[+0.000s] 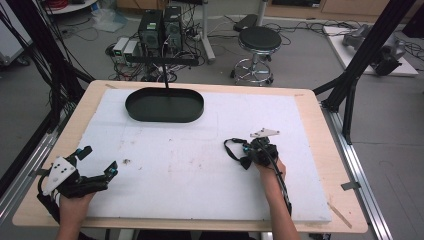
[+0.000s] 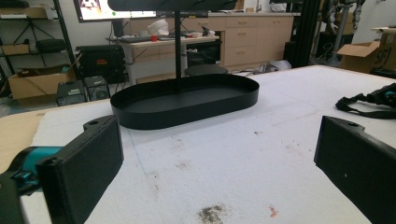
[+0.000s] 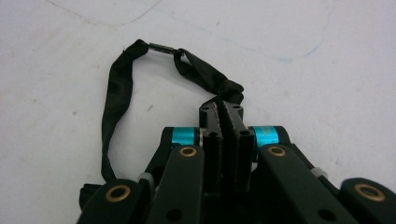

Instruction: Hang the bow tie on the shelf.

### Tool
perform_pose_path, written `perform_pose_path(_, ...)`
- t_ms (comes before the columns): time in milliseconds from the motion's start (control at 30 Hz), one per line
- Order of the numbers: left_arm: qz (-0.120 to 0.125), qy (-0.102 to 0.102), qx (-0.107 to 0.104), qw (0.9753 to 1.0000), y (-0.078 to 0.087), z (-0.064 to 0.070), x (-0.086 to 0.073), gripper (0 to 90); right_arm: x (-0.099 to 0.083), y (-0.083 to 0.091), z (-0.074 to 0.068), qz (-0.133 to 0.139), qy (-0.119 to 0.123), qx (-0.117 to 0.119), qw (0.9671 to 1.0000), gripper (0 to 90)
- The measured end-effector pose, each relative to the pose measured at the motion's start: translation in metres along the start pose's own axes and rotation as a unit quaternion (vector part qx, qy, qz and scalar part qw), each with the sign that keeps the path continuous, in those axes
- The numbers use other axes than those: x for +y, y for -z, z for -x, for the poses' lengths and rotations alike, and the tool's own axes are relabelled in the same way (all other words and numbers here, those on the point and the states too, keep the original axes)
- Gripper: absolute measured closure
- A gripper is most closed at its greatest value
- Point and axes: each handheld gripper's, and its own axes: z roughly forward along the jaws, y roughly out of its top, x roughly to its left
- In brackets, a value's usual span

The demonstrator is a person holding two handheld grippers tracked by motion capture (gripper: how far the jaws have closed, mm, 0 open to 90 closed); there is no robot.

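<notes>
A black fabric strap (image 3: 114, 93) with a small buckle lies looped on the white mat, right of centre. My right gripper (image 3: 223, 108) is shut on one end of the strap, the jaws pressed together over the fabric. The high view shows that gripper (image 1: 248, 154) and the strap (image 1: 231, 146) curling out to its left. My left gripper (image 1: 100, 159) rests near the table's front left corner, open and with nothing in it. Between its spread fingers (image 2: 88, 158) I see bare mat. A black oval tray (image 1: 165, 119) sits at the back left of centre, nothing visible inside it (image 2: 187, 114).
A thin black pole (image 2: 177, 46) rises from the tray's middle to a dark upper piece. The white mat (image 1: 200, 165) covers most of the wooden table (image 1: 310, 105) and has dirty smudges. Black frame posts (image 1: 350, 85) stand at the right edge. A stool (image 1: 258, 42) and computers stand beyond the table.
</notes>
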Motion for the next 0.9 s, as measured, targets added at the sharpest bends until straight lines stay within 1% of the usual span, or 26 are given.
perform_pose_path(33, 0.000, 0.000, 0.000, 1.0000, 0.000, 0.000, 0.000, 1.7, 0.000, 0.001, 0.000, 0.006, 0.003, -0.001, 1.0000, 87.1)
perform_pose_path(133, 0.000, 0.000, 0.000, 1.0000, 0.000, 0.000, 0.000, 1.7, 0.003, 0.006, -0.003, 0.034, 0.016, -0.012, 0.9992, 87.2)
perform_pose_path(167, 0.000, 0.000, 0.000, 1.0000, 0.000, 0.000, 0.000, 1.7, 0.005, 0.010, -0.006, 0.058, 0.024, -0.021, 0.9978, 87.1)
perform_pose_path(200, 0.000, 0.001, 0.000, 1.0000, 0.000, 0.000, 0.000, 1.7, 0.005, 0.010, -0.006, 0.058, 0.024, -0.021, 0.9978, 87.1)
perform_pose_path(233, 0.000, 0.001, -0.001, 1.0000, 0.000, 0.000, 0.000, 1.7, 0.006, 0.011, -0.006, 0.067, 0.029, -0.025, 0.9970, 87.1)
perform_pose_path(300, 0.001, 0.002, -0.003, 1.0000, 0.000, 0.000, 0.000, 1.7, 0.008, 0.017, -0.009, 0.093, 0.040, -0.034, 0.9943, 87.2)
perform_pose_path(367, 0.001, 0.002, -0.003, 1.0000, 0.000, 0.001, 0.000, 1.7, 0.010, 0.020, -0.011, 0.112, 0.046, -0.041, 0.9918, 87.5)
perform_pose_path(400, 0.001, 0.002, -0.003, 1.0000, 0.000, 0.001, 0.000, 1.7, 0.011, 0.024, -0.012, 0.130, 0.047, -0.044, 0.9894, 87.6)
perform_pose_path(433, 0.001, 0.002, -0.004, 1.0000, 0.000, 0.001, 0.000, 1.7, 0.011, 0.024, -0.012, 0.130, 0.047, -0.044, 0.9894, 87.6)
perform_pose_path(467, 0.001, 0.002, -0.004, 1.0000, 0.000, 0.001, 0.000, 1.7, 0.011, 0.025, -0.012, 0.139, 0.049, -0.047, 0.9879, 87.7)
perform_pose_path(500, 0.001, 0.001, -0.004, 1.0000, 0.000, 0.001, 0.000, 1.7, 0.013, 0.029, -0.013, 0.159, 0.052, -0.052, 0.9845, 87.7)
perform_pose_path(533, 0.000, 0.001, -0.004, 1.0000, 0.000, 0.001, 0.000, 1.7, 0.013, 0.029, -0.013, 0.159, 0.052, -0.052, 0.9845, 87.7)
perform_pose_path(567, 0.000, 0.001, -0.004, 1.0000, 0.000, 0.001, 0.000, 1.7, 0.014, 0.031, -0.014, 0.168, 0.053, -0.056, 0.9828, 87.7)
perform_pose_path(600, 0.000, 0.000, -0.004, 1.0000, 0.000, 0.001, 0.000, 1.7, 0.015, 0.032, -0.014, 0.178, 0.057, -0.059, 0.9806, 87.7)
perform_pose_path(633, 0.000, 0.000, -0.004, 1.0000, -0.001, 0.001, 0.000, 1.7, 0.018, 0.035, -0.016, 0.194, 0.058, -0.064, 0.9772, 87.7)
perform_pose_path(667, 0.000, 0.001, -0.004, 1.0000, -0.001, 0.001, 0.000, 1.7, 0.020, 0.037, -0.017, 0.203, 0.060, -0.065, 0.9751, 87.7)
perform_pose_path(700, 0.000, 0.001, -0.004, 1.0000, -0.001, 0.001, 0.000, 1.7, 0.022, 0.038, -0.018, 0.211, 0.060, -0.065, 0.9734, 87.7)
perform_pose_path(733, 0.000, 0.001, -0.004, 1.0000, -0.001, 0.001, 0.000, 1.7, 0.022, 0.038, -0.018, 0.211, 0.060, -0.065, 0.9734, 87.7)
perform_pose_path(767, 0.001, 0.001, -0.004, 1.0000, -0.001, 0.001, 0.000, 1.7, 0.028, 0.041, -0.022, 0.230, 0.066, -0.068, 0.9687, 87.7)
perform_pose_path(800, 0.001, 0.001, -0.005, 1.0000, 0.000, 0.001, 0.000, 1.7, 0.032, 0.042, -0.024, 0.236, 0.066, -0.068, 0.9670, 87.7)
perform_pose_path(833, 0.001, 0.001, -0.005, 1.0000, 0.000, 0.001, 0.000, 1.7, 0.036, 0.044, -0.026, 0.245, 0.071, -0.069, 0.9645, 87.7)
perform_pose_path(867, 0.002, 0.002, -0.004, 1.0000, 0.000, 0.001, 0.000, 1.7, 0.036, 0.044, -0.026, 0.245, 0.071, -0.069, 0.9645, 87.7)
perform_pose_path(900, 0.003, 0.002, -0.004, 1.0000, 0.000, 0.001, 0.000, 1.7, 0.040, 0.045, -0.028, 0.258, 0.072, -0.069, 0.9609, 87.7)
